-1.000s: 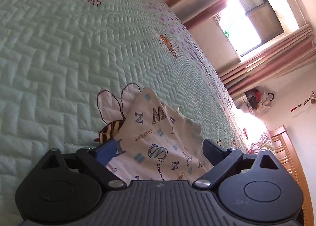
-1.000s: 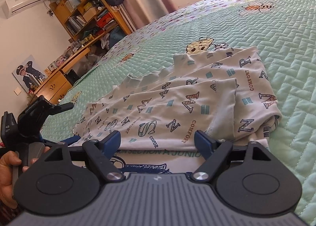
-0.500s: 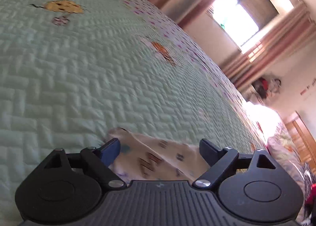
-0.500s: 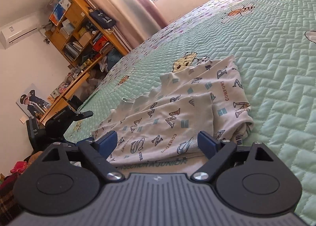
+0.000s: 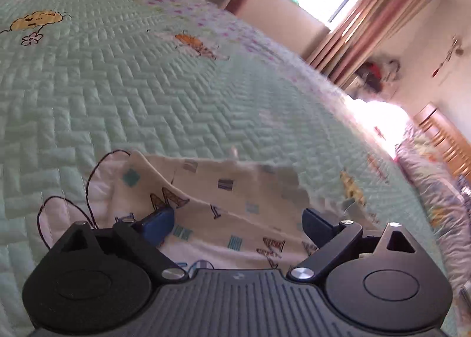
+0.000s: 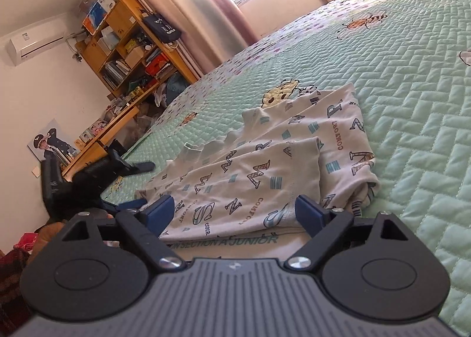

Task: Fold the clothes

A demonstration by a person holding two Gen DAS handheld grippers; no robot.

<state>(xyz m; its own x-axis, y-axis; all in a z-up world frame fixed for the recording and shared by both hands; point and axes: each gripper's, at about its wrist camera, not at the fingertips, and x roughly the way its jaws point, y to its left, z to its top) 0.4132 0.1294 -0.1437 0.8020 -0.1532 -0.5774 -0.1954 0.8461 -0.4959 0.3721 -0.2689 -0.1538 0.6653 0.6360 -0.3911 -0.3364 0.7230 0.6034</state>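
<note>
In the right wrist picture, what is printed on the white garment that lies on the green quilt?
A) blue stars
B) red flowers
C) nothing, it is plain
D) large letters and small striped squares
D: the white garment on the green quilt shows letters such as M, N, R and S, the word COMFORT, and small teal striped squares.

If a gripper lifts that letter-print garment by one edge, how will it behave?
The letter-print garment likely droops limply: it lies in soft, rumpled folds. It is probably light, thin cloth. Its layers may slide apart on the quilted bedspread.
</note>
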